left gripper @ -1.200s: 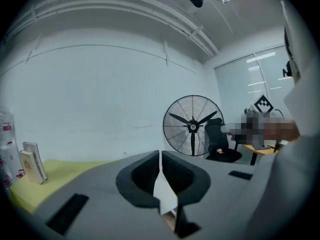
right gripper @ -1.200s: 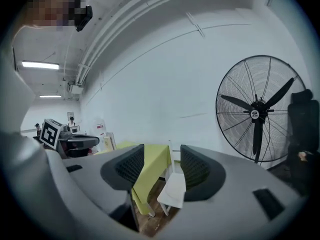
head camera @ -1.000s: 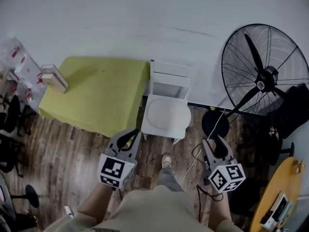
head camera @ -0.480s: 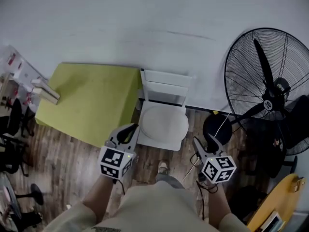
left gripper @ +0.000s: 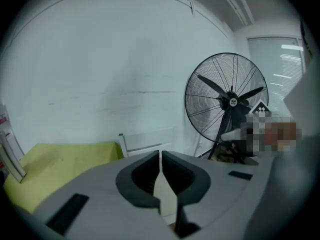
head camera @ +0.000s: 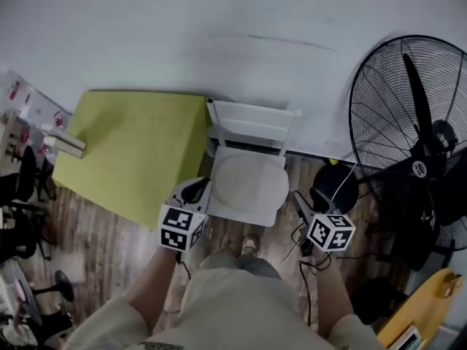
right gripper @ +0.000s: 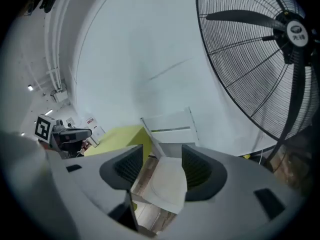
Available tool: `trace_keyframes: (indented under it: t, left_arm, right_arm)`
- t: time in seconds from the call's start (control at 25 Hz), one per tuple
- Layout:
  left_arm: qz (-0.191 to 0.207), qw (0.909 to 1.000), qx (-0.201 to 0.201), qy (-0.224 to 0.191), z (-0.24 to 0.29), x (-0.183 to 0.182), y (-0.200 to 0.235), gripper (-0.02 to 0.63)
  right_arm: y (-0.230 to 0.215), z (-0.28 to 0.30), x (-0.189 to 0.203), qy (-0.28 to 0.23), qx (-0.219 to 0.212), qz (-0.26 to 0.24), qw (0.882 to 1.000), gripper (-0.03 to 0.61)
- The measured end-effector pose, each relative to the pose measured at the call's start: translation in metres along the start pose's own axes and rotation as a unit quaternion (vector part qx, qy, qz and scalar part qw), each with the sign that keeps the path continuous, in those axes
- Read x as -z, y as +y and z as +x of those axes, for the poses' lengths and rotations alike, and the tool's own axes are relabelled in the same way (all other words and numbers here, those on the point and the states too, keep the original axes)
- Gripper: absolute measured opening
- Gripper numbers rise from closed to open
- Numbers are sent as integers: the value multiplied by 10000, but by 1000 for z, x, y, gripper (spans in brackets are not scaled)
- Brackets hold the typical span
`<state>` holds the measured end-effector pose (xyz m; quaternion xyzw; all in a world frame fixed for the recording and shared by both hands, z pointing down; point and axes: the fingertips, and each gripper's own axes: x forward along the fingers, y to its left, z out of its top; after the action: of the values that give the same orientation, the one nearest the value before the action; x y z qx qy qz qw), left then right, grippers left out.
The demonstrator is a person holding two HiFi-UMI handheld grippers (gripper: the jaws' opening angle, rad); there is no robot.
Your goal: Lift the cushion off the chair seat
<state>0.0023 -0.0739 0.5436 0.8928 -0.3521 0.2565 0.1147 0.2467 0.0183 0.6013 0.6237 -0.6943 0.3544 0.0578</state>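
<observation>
My left gripper is clenched on nothing at the near left corner of the white chair. My right gripper hangs released off the near right corner. The pale round cushion lies on the seat between them, untouched.

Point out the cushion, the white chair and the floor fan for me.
cushion [head camera: 248, 181]: head view, middle of its top face.
white chair [head camera: 253, 132]: head view, on the backrest.
floor fan [head camera: 419, 168]: head view, on the centre hub.
</observation>
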Motion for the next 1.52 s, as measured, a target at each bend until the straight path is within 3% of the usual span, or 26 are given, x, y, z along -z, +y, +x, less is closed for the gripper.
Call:
trace_keyframes:
  t: [0.56,0.96,1.52]
  left_arm:
    - [-63,9958,184,895,65,67,32,32]
    - [48,9916,409,1223,110,115,59,32]
    - [-150,9866,583,1519,184,207,66,32]
  right_arm:
    - [-31,58,52,788,169,380,9960,265]
    - [-39,101,98,1050,275,638,9920,277]
    - [-109,179,170,1491,632,699,9843,305]
